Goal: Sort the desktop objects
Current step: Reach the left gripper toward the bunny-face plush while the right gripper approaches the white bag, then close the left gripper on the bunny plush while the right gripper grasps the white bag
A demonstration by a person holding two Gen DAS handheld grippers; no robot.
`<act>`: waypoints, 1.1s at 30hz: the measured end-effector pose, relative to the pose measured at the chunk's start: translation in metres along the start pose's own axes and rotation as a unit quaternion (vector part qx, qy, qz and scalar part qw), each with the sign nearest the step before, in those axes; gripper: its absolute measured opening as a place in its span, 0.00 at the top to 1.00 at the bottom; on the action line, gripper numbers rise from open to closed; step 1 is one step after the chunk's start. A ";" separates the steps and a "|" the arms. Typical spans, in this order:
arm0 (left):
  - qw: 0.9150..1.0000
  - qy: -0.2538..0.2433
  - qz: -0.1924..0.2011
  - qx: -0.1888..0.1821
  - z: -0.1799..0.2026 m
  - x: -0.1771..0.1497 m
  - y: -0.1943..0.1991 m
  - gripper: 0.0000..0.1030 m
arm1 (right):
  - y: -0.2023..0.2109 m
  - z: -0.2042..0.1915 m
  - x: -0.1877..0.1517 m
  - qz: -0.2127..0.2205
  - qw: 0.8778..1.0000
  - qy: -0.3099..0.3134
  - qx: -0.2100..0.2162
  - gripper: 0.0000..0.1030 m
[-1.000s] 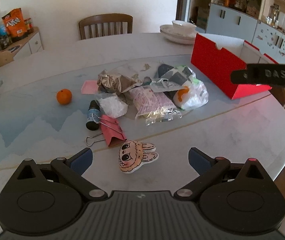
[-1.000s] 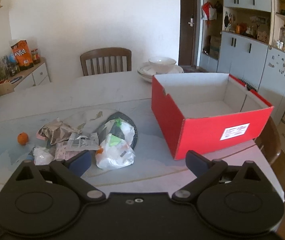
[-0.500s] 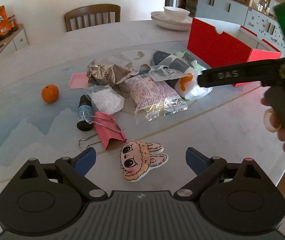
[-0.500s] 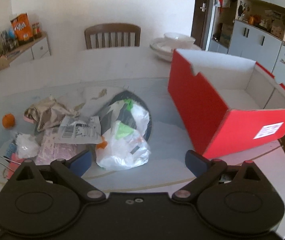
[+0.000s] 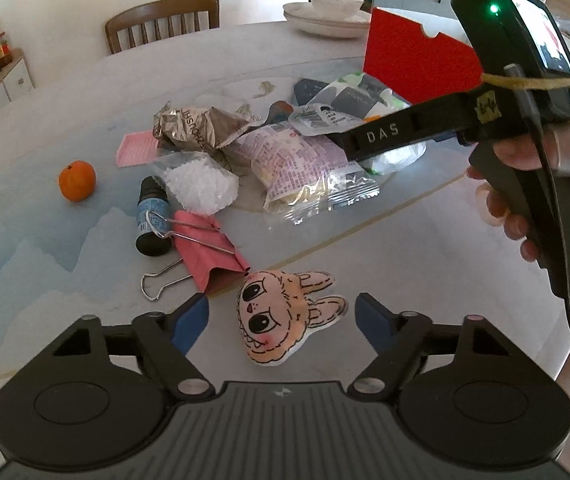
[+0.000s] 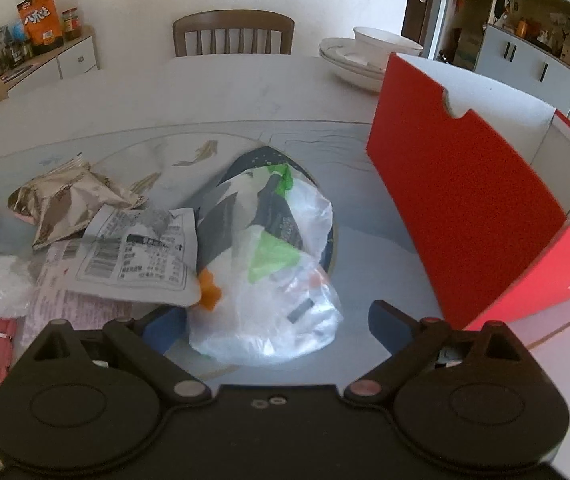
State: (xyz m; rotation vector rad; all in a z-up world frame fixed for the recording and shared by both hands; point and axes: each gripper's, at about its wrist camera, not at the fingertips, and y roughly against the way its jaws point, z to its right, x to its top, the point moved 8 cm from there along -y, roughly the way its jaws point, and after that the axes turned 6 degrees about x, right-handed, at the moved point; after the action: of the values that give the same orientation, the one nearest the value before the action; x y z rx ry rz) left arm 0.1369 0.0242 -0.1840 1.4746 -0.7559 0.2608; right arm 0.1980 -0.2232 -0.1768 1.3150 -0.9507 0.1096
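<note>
A flat pink bunny-face toy (image 5: 285, 316) lies on the table between the blue pads of my left gripper (image 5: 283, 320). Its jaws are closing, with a gap still showing on both sides of the toy. My right gripper (image 6: 277, 328) stands open low over a white plastic bag (image 6: 277, 312), which bulges up between its fingers. In the left wrist view a hand holds that right gripper (image 5: 525, 160) over the pile. Beside it stands an open red box (image 6: 465, 200).
The pile holds a silver foil wrapper (image 5: 197, 128), a pink printed packet (image 5: 297, 164), a bag of white granules (image 5: 201, 186), a dark bottle (image 5: 152, 216) and a pink binder clip (image 5: 209, 248). An orange (image 5: 77, 181) lies left. Stacked bowls (image 5: 329, 16) and a chair (image 5: 163, 20) are at the back.
My left gripper has sunk toward the bunny toy and its jaws have narrowed around it. My right gripper has come down and forward over the plastic bag, entering the left wrist view.
</note>
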 end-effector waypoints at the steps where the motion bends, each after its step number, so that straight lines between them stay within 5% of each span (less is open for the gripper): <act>1: 1.000 0.001 -0.002 -0.003 -0.001 0.000 -0.001 0.26 | -0.002 0.000 0.001 -0.001 1.000 0.001 0.000 0.08; 11: 0.999 -0.038 0.001 -0.033 0.002 0.002 -0.009 0.43 | -0.008 0.001 0.008 -0.010 1.000 -0.019 0.007 0.25; 18: 0.997 -0.055 -0.001 -0.055 0.006 0.004 -0.009 0.46 | -0.002 0.005 0.010 -0.008 1.000 -0.024 -0.003 0.38; 33: 0.988 -0.099 0.028 -0.115 0.020 0.024 0.012 0.46 | 0.057 0.022 -0.005 -0.001 0.998 -0.060 -0.020 0.42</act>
State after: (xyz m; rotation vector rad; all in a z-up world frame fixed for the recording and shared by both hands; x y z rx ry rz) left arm 0.1414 -0.0005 -0.1618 1.2724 -0.9564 0.0656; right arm 0.1512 -0.2225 -0.1377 1.2972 -1.0492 0.0102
